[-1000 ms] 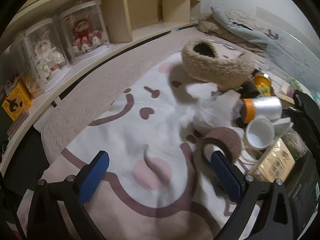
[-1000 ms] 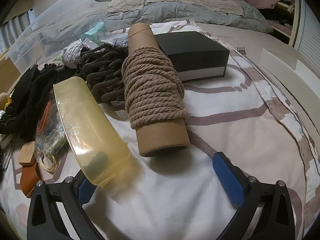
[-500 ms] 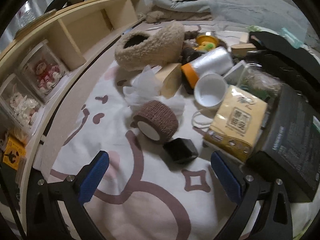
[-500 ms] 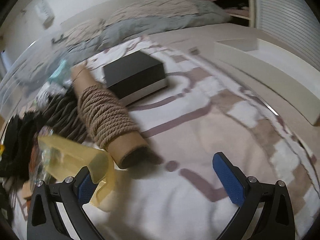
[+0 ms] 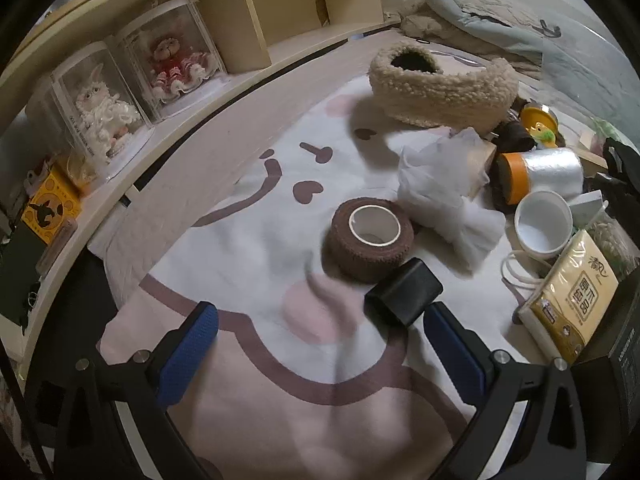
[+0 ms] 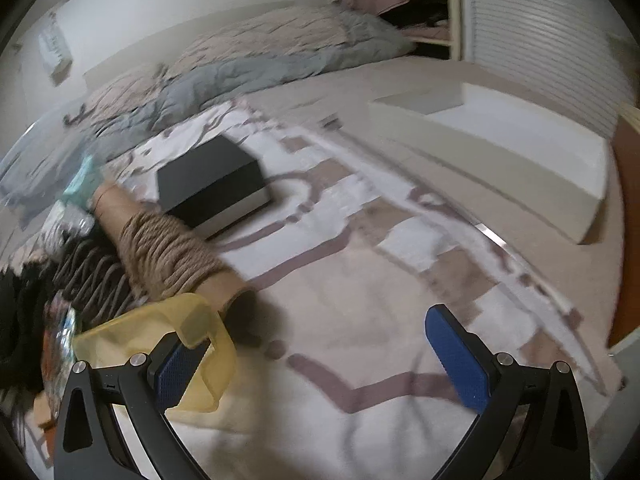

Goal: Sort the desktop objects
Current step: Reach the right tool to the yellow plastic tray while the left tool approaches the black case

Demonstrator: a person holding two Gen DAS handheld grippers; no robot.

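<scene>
My left gripper (image 5: 320, 336) is open and empty over the patterned bed cover. Just ahead lie a brown bandage roll (image 5: 370, 238) and a small black box (image 5: 404, 293) that touches the right finger's tip. Beyond them sit crumpled white tissue (image 5: 440, 196), a white cup (image 5: 542, 226), a silver roll with an orange cap (image 5: 540, 174), a yellow tissue pack (image 5: 572, 300) and a fleece slipper (image 5: 440, 88). My right gripper (image 6: 320, 356) is open too. A translucent yellow container (image 6: 160, 348) lies against its left finger. A cardboard tube wound with brown rope (image 6: 168, 248) and a black box (image 6: 212, 184) lie further off.
A wooden shelf (image 5: 248, 28) with two clear doll cases (image 5: 132, 68) runs along the left. A dark box (image 5: 616, 364) sits at the far right edge. Black hangers (image 6: 88, 272) pile up on the left, a grey quilt (image 6: 260, 60) lies behind, a white tray (image 6: 516, 148) on the right.
The left view swung back to the left, with the bandage roll and small black box now nearer the fingers. The right view kept turning right, leaving the rope tube and yellow container further left.
</scene>
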